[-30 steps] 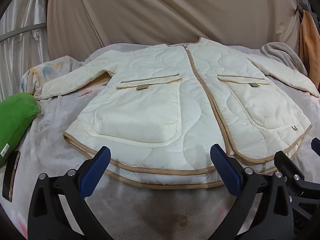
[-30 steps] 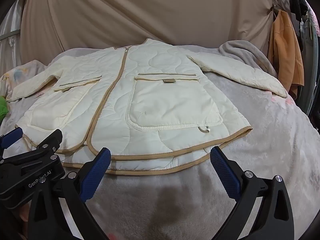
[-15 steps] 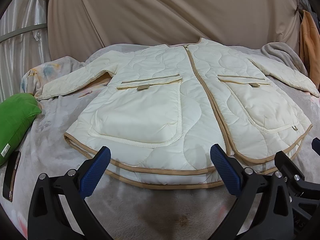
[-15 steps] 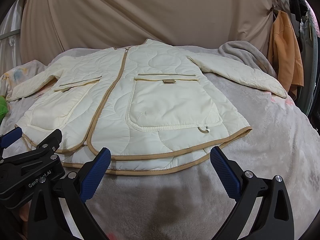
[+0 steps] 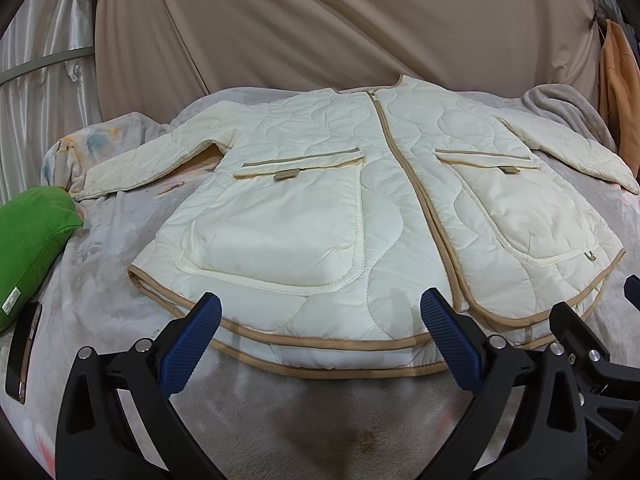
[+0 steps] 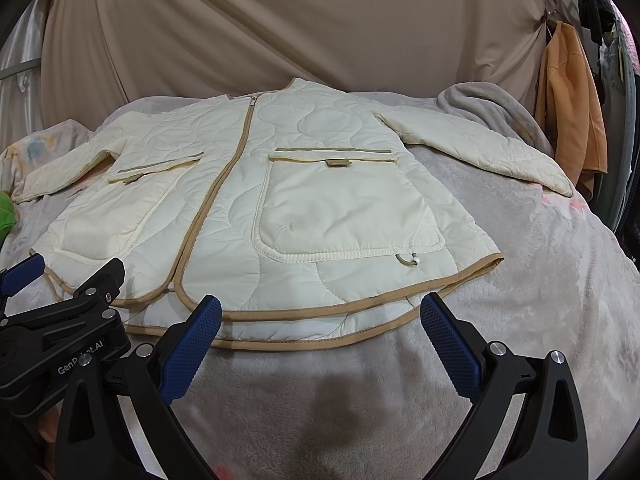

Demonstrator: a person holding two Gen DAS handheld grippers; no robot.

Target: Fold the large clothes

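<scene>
We hold both grippers spread wide above the near hem of a cream quilted jacket [image 5: 320, 208] laid flat on a grey blanket [image 5: 312, 412].

Behind the bed we see a tan draped backdrop [image 5: 320, 20]. The blanket covers the bed, and the jacket lies front up, zipped, sleeves out to each side, hem toward us. A green pillow [image 5: 28, 240] sits at the left edge, apart from the left sleeve, and an orange garment [image 6: 568, 112] hangs at the far right. Our left gripper [image 5: 320, 336] has its jaws apart, holding nothing; our right gripper [image 6: 320, 336] likewise hovers with jaws apart. A phone [image 5: 22, 352] lies by the pillow.
</scene>
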